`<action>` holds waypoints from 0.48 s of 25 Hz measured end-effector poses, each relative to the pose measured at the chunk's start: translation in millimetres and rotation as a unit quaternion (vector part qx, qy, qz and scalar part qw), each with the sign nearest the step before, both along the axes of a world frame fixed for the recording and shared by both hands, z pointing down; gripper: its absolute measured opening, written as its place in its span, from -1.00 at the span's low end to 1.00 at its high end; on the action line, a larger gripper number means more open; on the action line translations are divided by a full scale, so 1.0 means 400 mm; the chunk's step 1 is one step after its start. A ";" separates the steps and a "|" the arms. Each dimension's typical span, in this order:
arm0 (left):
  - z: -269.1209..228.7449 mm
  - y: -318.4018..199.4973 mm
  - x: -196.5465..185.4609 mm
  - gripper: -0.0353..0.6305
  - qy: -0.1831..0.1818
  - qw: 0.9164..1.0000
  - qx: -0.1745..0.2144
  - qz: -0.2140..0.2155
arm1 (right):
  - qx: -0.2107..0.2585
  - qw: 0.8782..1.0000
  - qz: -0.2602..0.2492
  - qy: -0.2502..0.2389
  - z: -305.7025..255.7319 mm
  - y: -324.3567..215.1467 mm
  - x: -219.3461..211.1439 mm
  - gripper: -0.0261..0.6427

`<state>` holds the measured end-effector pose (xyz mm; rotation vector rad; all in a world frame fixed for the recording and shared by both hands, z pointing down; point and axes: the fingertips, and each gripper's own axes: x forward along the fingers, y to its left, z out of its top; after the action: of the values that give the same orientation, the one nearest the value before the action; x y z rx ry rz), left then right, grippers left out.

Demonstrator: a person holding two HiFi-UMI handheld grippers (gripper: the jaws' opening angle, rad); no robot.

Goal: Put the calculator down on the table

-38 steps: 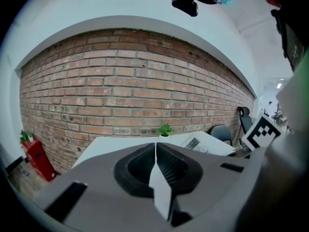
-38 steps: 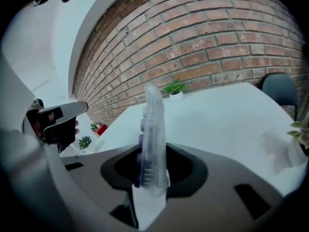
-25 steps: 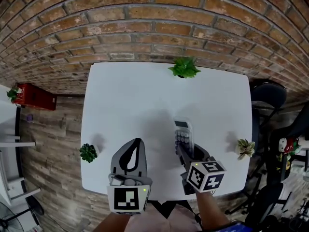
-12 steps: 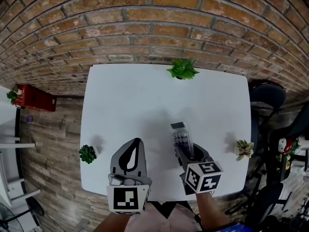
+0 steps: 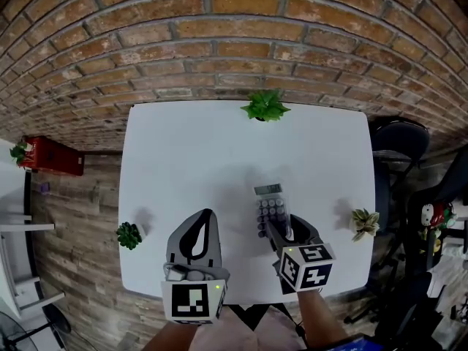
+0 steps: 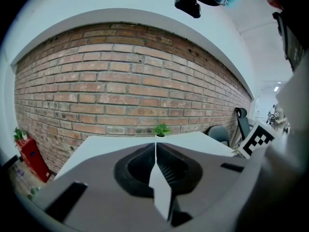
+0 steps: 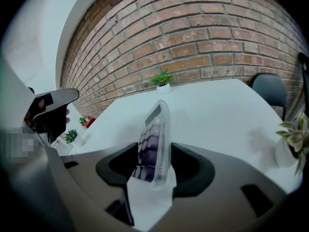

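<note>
A clear-cased calculator with purple keys and a grey display rests on the white table, its near end between the jaws of my right gripper. In the right gripper view the calculator leans on its edge in the gap of the right gripper. These jaws are opening, and the pads stand off the case. My left gripper hovers over the table's near left part, shut and holding nothing. In its own view the left gripper shows the jaws meeting in a thin line.
Small potted plants stand at the far edge, the left edge and the right edge. A brick wall runs behind the table. A dark chair sits to the right and a red box on the floor to the left.
The right jaws have spread wider around the calculator. The calculator has tipped over, so its keypad faces up more. The left gripper has stayed where it was.
</note>
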<state>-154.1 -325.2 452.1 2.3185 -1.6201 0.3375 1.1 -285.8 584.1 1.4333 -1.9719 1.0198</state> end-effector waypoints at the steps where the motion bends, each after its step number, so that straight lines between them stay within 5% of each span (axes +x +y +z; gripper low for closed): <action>1: -0.002 0.001 0.005 -0.85 -0.001 1.000 0.000 0.001 | 0.000 1.000 0.002 0.000 0.000 0.001 0.007 -0.26; 12: -0.022 0.036 0.052 -0.85 -0.029 0.999 0.010 0.020 | 0.017 1.000 0.012 -0.008 -0.024 0.019 0.055 -0.24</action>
<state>-133.5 -310.9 443.4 2.3796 -1.6126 0.4029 23.1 -278.1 574.5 1.4751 -1.9964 1.0155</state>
